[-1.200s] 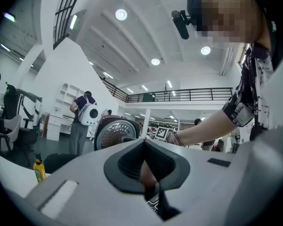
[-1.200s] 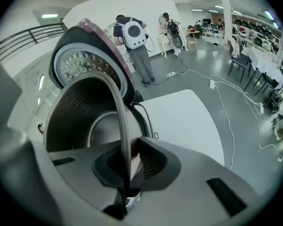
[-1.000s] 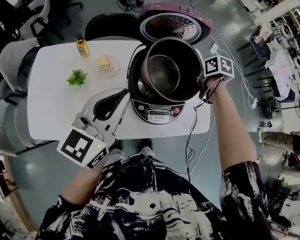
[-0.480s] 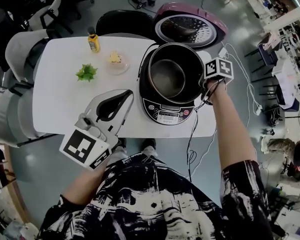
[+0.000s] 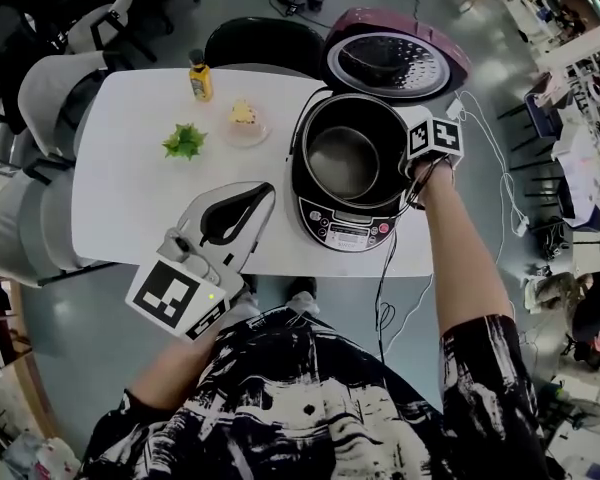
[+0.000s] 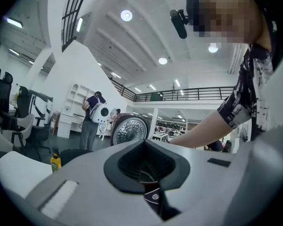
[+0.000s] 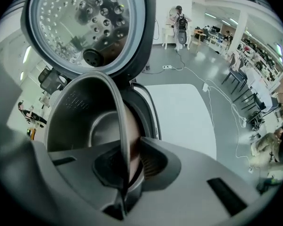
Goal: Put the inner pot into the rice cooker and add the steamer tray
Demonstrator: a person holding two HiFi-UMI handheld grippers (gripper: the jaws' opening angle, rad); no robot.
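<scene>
The rice cooker [image 5: 345, 232] stands on the right part of the white table [image 5: 130, 203], with its lid [image 5: 395, 58] swung open at the back. The metal inner pot [image 5: 345, 158] sits low inside the cooker's well. My right gripper [image 5: 408, 171] points steeply down and is shut on the right side of the pot's rim. In the right gripper view that thin rim [image 7: 124, 140] runs between the jaws, with the perforated lid [image 7: 85, 22] above. My left gripper [image 5: 264, 192] hovers level over the table's front edge, left of the cooker, shut on nothing. No steamer tray shows.
A yellow bottle [image 5: 200, 75], a small green plant [image 5: 184, 142] and a dish with something yellow [image 5: 244, 120] stand at the table's back. Chairs [image 5: 55, 88] ring the left and far sides. The cooker's cable [image 5: 385, 288] hangs off the front right edge.
The pot, held tilted above the cooker a second ago, has gone down into the well and levelled. My right gripper sank with it. The left gripper barely shifted.
</scene>
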